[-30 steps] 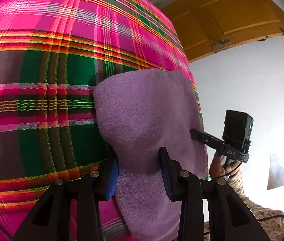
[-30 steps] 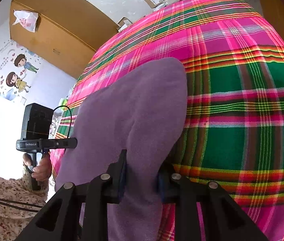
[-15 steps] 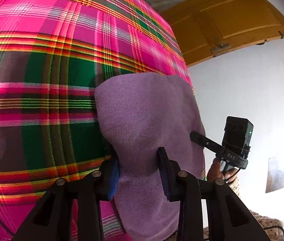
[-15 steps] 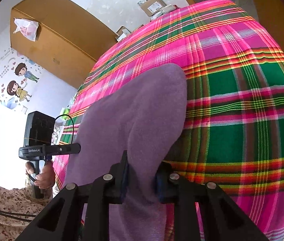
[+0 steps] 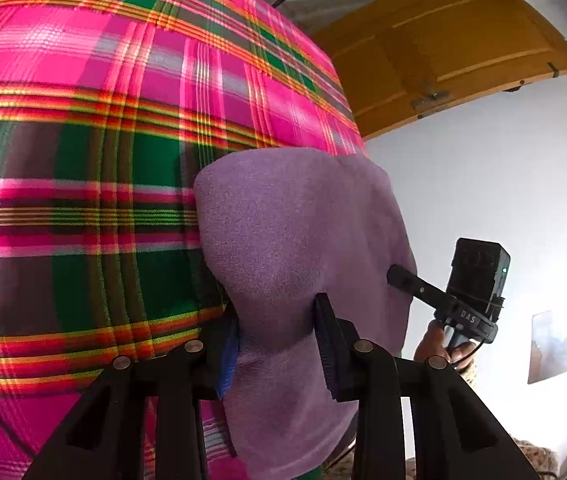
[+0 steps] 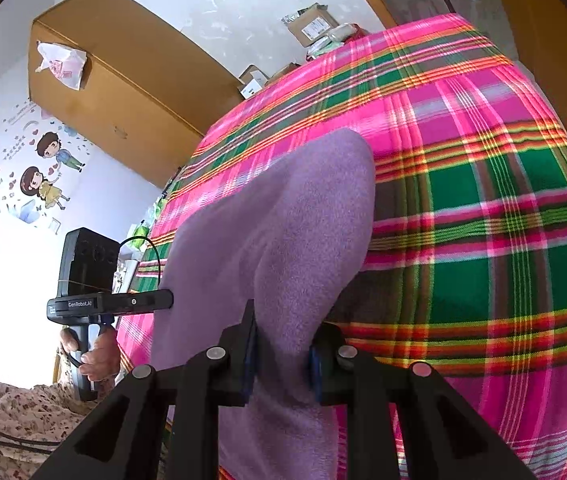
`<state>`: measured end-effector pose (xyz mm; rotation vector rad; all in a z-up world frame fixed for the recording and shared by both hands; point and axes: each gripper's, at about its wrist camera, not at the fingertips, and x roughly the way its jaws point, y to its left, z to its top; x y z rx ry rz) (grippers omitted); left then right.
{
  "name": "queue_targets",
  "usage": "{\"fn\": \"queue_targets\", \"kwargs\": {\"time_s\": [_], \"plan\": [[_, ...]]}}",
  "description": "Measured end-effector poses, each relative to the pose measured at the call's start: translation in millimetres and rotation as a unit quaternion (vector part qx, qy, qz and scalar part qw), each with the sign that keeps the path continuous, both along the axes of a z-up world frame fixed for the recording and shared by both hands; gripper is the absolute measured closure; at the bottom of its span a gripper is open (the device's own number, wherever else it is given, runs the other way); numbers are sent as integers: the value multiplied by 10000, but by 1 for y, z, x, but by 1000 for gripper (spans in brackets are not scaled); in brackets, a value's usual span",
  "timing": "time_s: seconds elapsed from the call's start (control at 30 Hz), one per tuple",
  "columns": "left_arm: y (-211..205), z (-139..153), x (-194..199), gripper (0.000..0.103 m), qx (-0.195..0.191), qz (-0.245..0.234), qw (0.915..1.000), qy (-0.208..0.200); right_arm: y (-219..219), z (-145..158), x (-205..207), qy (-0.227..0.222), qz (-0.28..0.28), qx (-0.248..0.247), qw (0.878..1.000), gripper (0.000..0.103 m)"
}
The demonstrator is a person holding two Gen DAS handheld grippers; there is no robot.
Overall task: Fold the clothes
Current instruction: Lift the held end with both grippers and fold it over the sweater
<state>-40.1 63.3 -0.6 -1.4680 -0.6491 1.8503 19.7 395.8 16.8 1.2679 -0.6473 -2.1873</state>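
Fingers: left gripper (image 5: 279, 340) closing on purple fleece cloth (image 5: 303, 240), right gripper (image 6: 281, 354) pinching it | Cloth: draped over plaid bedspread (image 5: 83, 160) edge | Handling: soft, light, floppy; grip edge corners.

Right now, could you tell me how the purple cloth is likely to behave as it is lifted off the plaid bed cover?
Probably floppy: the purple cloth bulges and drapes between the left claw and right claw. Likely light, as two pinches carry it. Its fuzzy nap should resist slipping, though the left claw is closing on it.
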Motion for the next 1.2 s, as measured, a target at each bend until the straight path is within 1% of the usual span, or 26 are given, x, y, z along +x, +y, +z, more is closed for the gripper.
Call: {"fn": "queue_targets", "kwargs": {"time_s": [0.17,0.33,0.67,0.87,1.2], "plan": [[-6,7,-3,69,43,106,9999,40,-10,9,-5,49,67,-28,10000,82],[-22,11,-3,69,48,206,9998,68,-23,11,-13,31,148,-60,9999,82],[-65,19,-6,69,57,472,9988,91,-54,16,-32,20,399,-75,9992,82],[-88,18,-12,70,52,640,9979,60,-77,18,-46,-15,546,-38,9985,82],[-131,28,-17,70,2,915,9957,118,-112,19,-73,-48,757,-74,9971,82]]}}
